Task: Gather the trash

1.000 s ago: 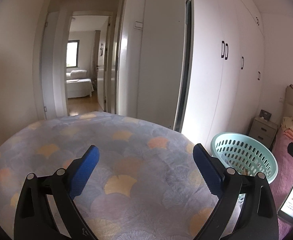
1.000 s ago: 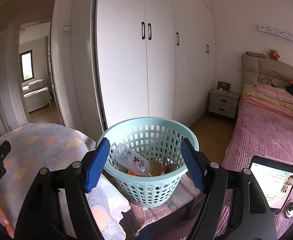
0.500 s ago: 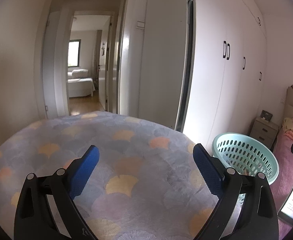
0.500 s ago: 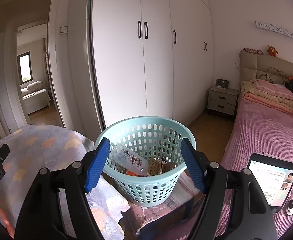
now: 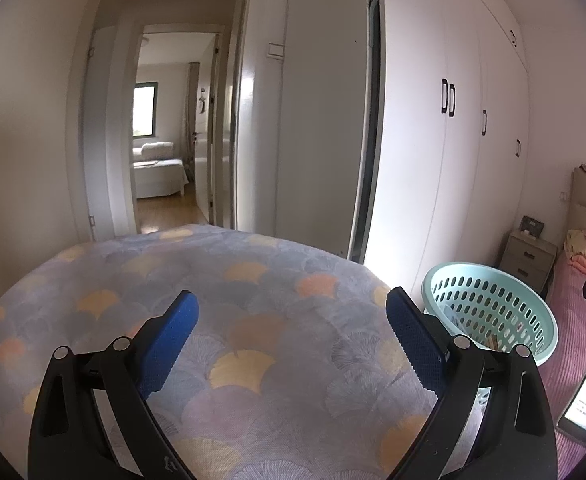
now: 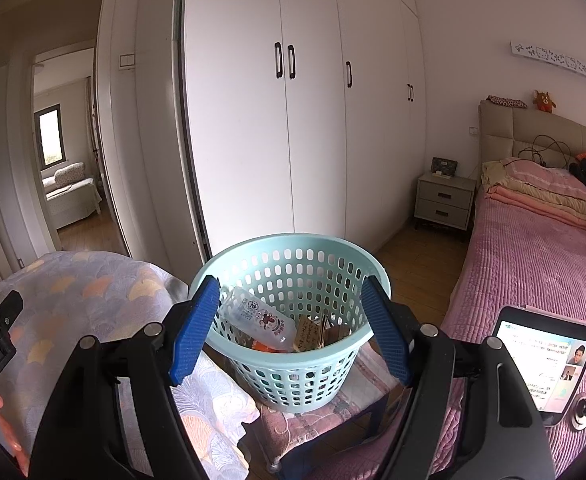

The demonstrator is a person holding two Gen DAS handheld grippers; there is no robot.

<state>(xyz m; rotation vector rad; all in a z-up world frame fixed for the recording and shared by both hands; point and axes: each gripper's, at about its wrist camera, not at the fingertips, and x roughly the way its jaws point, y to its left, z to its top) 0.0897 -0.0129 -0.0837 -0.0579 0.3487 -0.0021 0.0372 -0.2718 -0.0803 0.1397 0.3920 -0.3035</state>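
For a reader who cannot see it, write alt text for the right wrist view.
An open blue-padded tool frames a mint basket on a small stool, holding a plastic bottle and scraps. White wardrobes stand behind; a pink bed lies right.

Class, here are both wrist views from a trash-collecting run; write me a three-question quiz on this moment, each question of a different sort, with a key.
1. True or false: the right gripper is shut on the plastic bottle.
2. What does the mint basket stand on? A) the pink bed B) a small cushioned stool C) the nightstand
3. Fill in: the left gripper hangs open over a quilt printed with ____-shaped patches.

Key: 1. False; it is open, and the bottle lies inside the basket. 2. B, the stool. 3. Fan.
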